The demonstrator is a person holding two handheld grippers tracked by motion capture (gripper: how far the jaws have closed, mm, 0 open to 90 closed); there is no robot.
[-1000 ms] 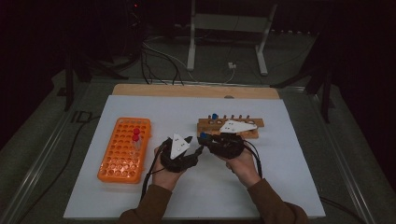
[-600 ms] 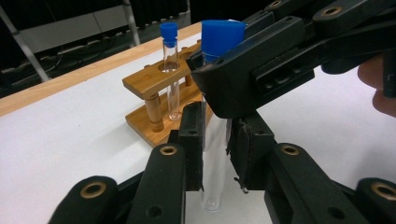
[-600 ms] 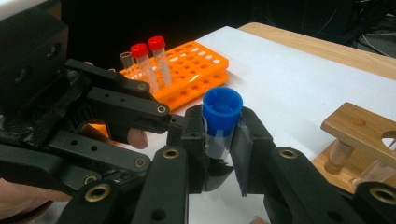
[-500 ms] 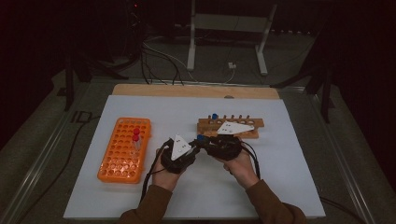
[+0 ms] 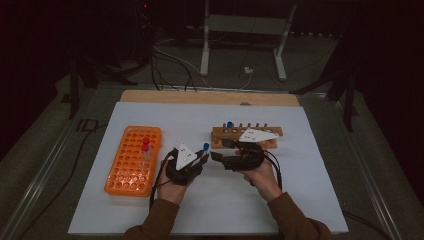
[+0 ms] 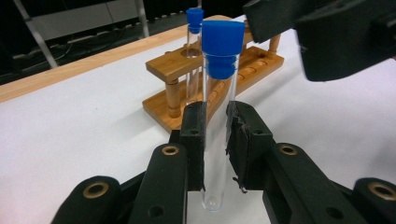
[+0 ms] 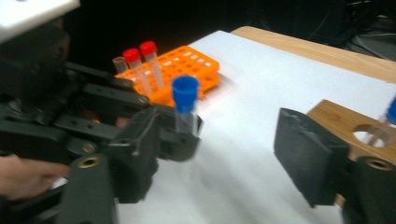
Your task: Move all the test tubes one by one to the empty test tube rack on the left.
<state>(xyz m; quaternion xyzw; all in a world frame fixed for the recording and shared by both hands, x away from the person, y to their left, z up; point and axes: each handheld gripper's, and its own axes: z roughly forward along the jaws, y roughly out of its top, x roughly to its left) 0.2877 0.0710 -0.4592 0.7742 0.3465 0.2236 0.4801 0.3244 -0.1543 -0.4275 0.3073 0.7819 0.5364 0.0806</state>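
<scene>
My left gripper (image 6: 215, 122) is shut on a clear test tube with a blue cap (image 6: 222, 42), which stands upright between its pads. In the high view this tube (image 5: 205, 146) sits at the left gripper's (image 5: 201, 156) tip, just in front of the wooden rack (image 5: 245, 136). The right gripper (image 5: 216, 156) faces it from the right. Its jaws have just been opening and now stand wide apart (image 7: 224, 158). The tube (image 7: 184, 100) stands close to its left jaw, untouched by either pad. A second blue-capped tube (image 6: 194, 28) stands in the wooden rack (image 6: 173, 65).
An orange tube rack (image 5: 132, 160) lies on the left of the white mat (image 5: 310, 200), with red-capped tubes (image 5: 146, 144) in its far end. Cables trail from both grippers toward the person. A wooden strip (image 5: 210, 97) edges the mat's far side.
Both hands have stayed nearly in place with their tips together. The right gripper's jaws have spread apart, and the blue-capped tube now stands in the left gripper alone.
</scene>
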